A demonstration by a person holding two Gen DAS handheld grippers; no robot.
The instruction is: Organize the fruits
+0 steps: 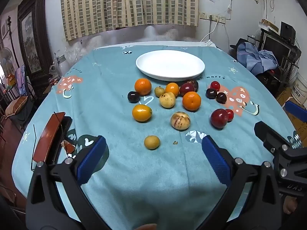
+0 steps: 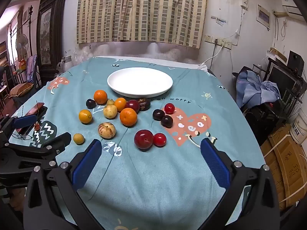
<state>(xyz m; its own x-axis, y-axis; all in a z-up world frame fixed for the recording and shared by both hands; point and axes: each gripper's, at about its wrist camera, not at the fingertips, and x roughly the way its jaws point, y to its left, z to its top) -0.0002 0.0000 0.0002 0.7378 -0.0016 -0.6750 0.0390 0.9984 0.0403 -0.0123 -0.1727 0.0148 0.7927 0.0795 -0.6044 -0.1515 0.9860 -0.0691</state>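
- White plate: oval, shallow, glossy, bare inside; on the far half of the teal tablecloth, just beyond the fruit.
- Two oranges: round, dimpled skin; at the left end and near the middle of the cluster; a smaller orange fruit between them.
- Yellow-orange oval fruit: smooth; at the cluster's near-left edge.
- Pale striped fruit: cream with purple streaks; near side of the cluster.
- Small tan round fruit: lone, nearest the tongs, apart from the rest.
- Large red plum: glossy; touching a small red fruit on its right.
- Dark cherries: a pair, with a red one beside, on the heart print.
- Left gripper: blue pads spread wide, holding nothing; above bare cloth short of the tan fruit.
- Right gripper: likewise agape, holding nothing; plum just ahead of the gap.
- Bare cloth along the near edge and right of the plate; phone at the left edge.
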